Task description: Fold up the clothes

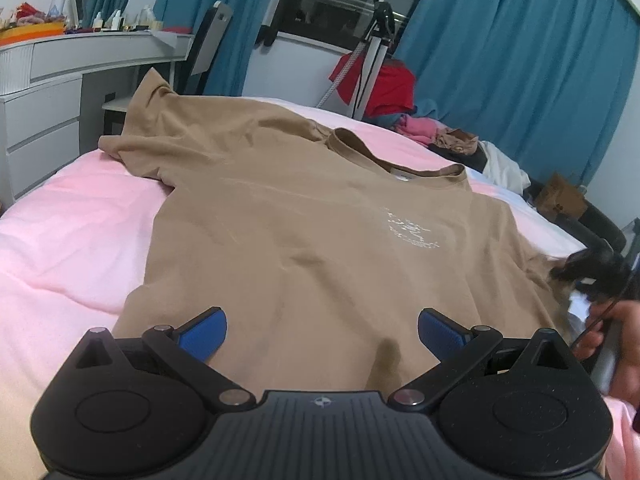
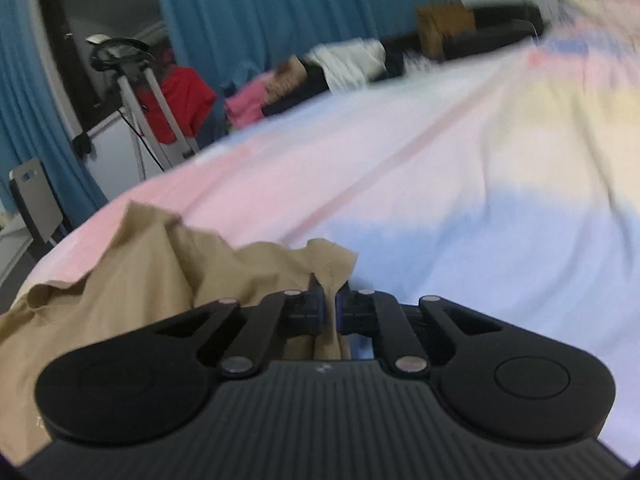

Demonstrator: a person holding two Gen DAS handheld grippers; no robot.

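Observation:
A tan T-shirt [image 1: 304, 220] with a small white chest print lies spread front-up on the pink bed [image 1: 60, 232], collar toward the far side. My left gripper [image 1: 322, 332] is open, blue pads wide apart, hovering over the shirt's near hem. My right gripper [image 2: 329, 304] is shut on a bunched edge of the tan T-shirt [image 2: 140, 256], lifting it off the bed. The right gripper also shows blurred in the left wrist view [image 1: 592, 276] at the shirt's right side, held by a hand.
A pile of red, pink and white clothes [image 1: 420, 120] lies at the bed's far edge beside a tripod [image 1: 372, 48]. A white dresser [image 1: 48, 92] stands at the left. Blue curtains [image 1: 520, 80] hang behind. The bedcover [image 2: 440, 200] stretches right in pink, blue and yellow.

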